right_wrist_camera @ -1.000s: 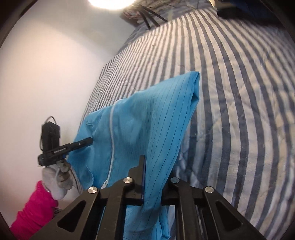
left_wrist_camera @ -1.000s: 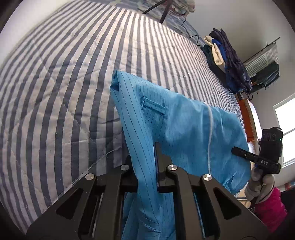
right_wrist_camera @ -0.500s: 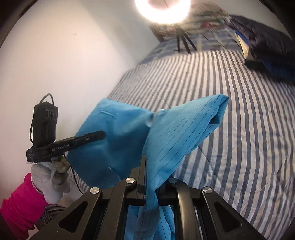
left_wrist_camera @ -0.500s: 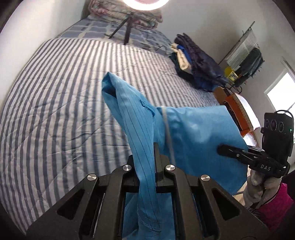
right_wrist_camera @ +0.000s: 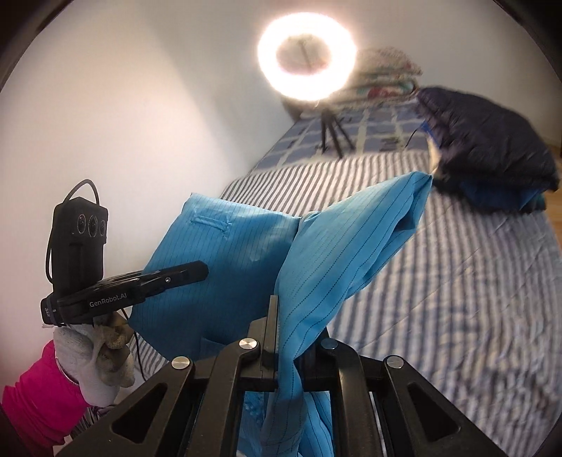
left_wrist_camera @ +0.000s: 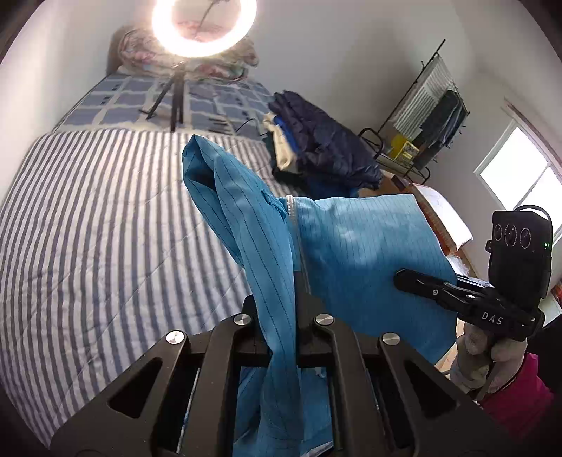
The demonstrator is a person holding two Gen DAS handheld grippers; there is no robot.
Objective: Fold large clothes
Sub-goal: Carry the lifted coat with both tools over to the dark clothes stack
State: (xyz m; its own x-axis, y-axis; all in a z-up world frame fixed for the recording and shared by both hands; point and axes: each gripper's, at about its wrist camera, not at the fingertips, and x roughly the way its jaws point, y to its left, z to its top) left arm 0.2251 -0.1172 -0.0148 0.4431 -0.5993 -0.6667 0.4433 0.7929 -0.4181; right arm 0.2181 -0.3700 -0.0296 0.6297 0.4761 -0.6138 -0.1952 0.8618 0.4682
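Garment: blue pinstriped jacket (left_wrist_camera: 365,253), white front zip, held in the air above the striped bed (left_wrist_camera: 87,246).
Left claw (left_wrist_camera: 281,337): closed tight on a bunched edge of the cloth.
Right claw (right_wrist_camera: 281,348): likewise clamped on a gathered edge.
Handling: judged thin, light and limp; it sags between the two grips and has a smooth look, so may slide.
Hold: best at hem or shoulder corners, pulled taut.
Background: ring light (left_wrist_camera: 203,26); dark clothes pile (right_wrist_camera: 491,147).

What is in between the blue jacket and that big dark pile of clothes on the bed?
Only bare striped bedspread lies between the blue jacket and the dark clothes pile; the right wrist view shows it best.
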